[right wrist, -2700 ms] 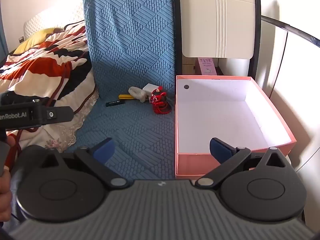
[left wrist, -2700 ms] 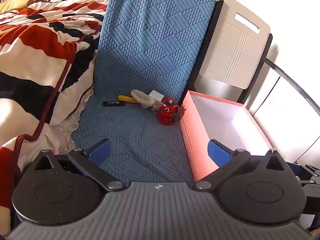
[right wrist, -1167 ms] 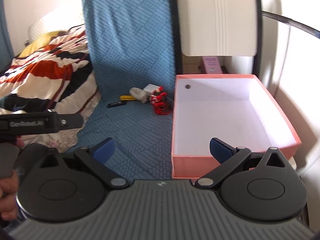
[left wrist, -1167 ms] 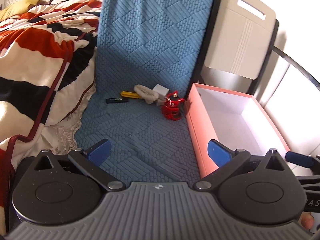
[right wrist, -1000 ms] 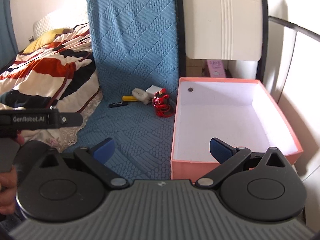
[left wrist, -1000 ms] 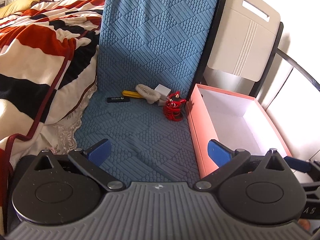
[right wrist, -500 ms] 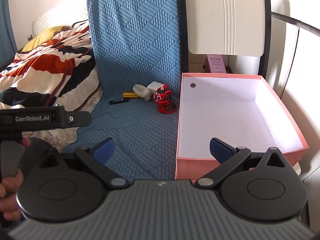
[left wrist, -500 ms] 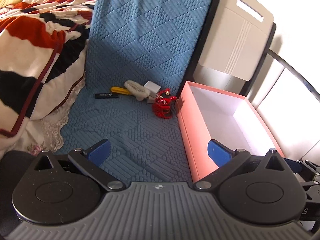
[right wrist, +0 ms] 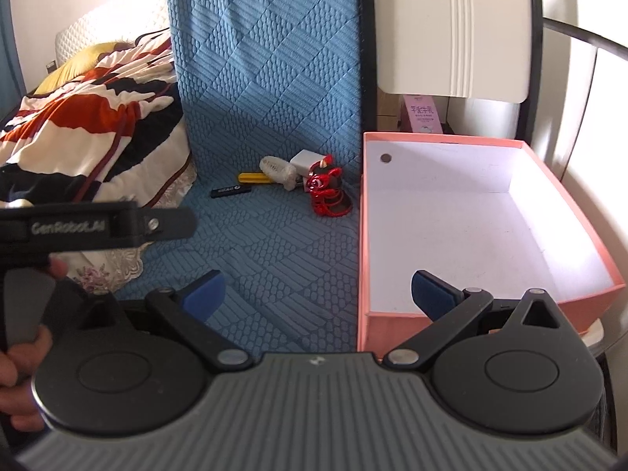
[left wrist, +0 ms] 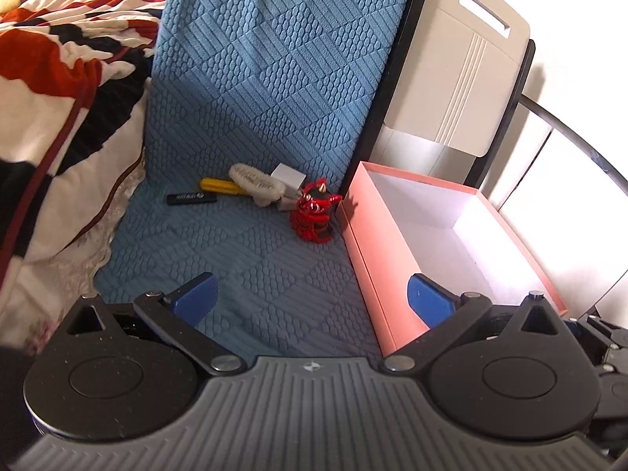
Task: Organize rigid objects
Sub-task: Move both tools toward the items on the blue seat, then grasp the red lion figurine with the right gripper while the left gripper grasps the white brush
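A red toy figure (left wrist: pixel 312 214) (right wrist: pixel 327 190) stands on the blue quilted mat (left wrist: pixel 251 259) (right wrist: pixel 274 243), beside a white cube charger (left wrist: pixel 288 176) (right wrist: pixel 306 161), a fluffy cream item (left wrist: pixel 255 184) (right wrist: pixel 279 171), a yellow stick (left wrist: pixel 216 185) (right wrist: pixel 251 177) and a black bar (left wrist: pixel 191 198) (right wrist: pixel 229 191). An open pink box (left wrist: pixel 367 243) (right wrist: pixel 486 219) with a white inside lies to their right. My left gripper (left wrist: pixel 312 302) is open, low over the mat's near end, with nothing between its fingers. My right gripper (right wrist: pixel 318 290) is open too, straddling the box's left wall.
A striped red, white and black blanket (left wrist: pixel 59 117) (right wrist: pixel 90 117) lies left of the mat. A beige folding panel (left wrist: pixel 467 78) (right wrist: pixel 451 27) leans behind the box. A hand (right wrist: pixel 23 353) holds the left tool at the right wrist view's left edge.
Both grippers have swayed slightly and drifted a little toward the objects and the box. Both stay open, and nothing on the mat has moved.
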`<move>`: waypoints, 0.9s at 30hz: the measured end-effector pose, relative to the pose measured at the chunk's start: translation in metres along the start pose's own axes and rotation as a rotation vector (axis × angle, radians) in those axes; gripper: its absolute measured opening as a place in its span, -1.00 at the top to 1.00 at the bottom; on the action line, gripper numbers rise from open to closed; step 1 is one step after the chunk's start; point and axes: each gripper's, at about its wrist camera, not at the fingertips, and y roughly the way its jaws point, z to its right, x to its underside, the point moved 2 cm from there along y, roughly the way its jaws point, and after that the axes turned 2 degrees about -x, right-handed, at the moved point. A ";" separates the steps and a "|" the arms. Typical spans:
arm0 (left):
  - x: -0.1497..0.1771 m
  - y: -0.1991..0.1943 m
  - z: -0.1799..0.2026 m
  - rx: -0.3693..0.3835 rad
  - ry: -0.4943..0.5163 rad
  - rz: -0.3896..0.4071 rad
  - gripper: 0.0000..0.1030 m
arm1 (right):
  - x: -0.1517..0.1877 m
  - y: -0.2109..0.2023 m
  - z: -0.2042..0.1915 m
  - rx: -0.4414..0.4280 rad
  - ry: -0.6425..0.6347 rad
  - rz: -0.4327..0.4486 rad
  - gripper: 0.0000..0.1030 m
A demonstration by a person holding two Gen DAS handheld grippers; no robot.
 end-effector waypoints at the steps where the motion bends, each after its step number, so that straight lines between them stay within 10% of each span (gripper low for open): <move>1: -0.002 0.006 -0.003 0.000 0.002 0.006 -1.00 | 0.001 0.003 -0.001 0.004 0.001 0.002 -1.00; 27: -0.043 0.156 -0.076 0.004 -0.129 -0.112 -1.00 | -0.034 0.126 -0.004 -0.010 0.010 0.076 -0.84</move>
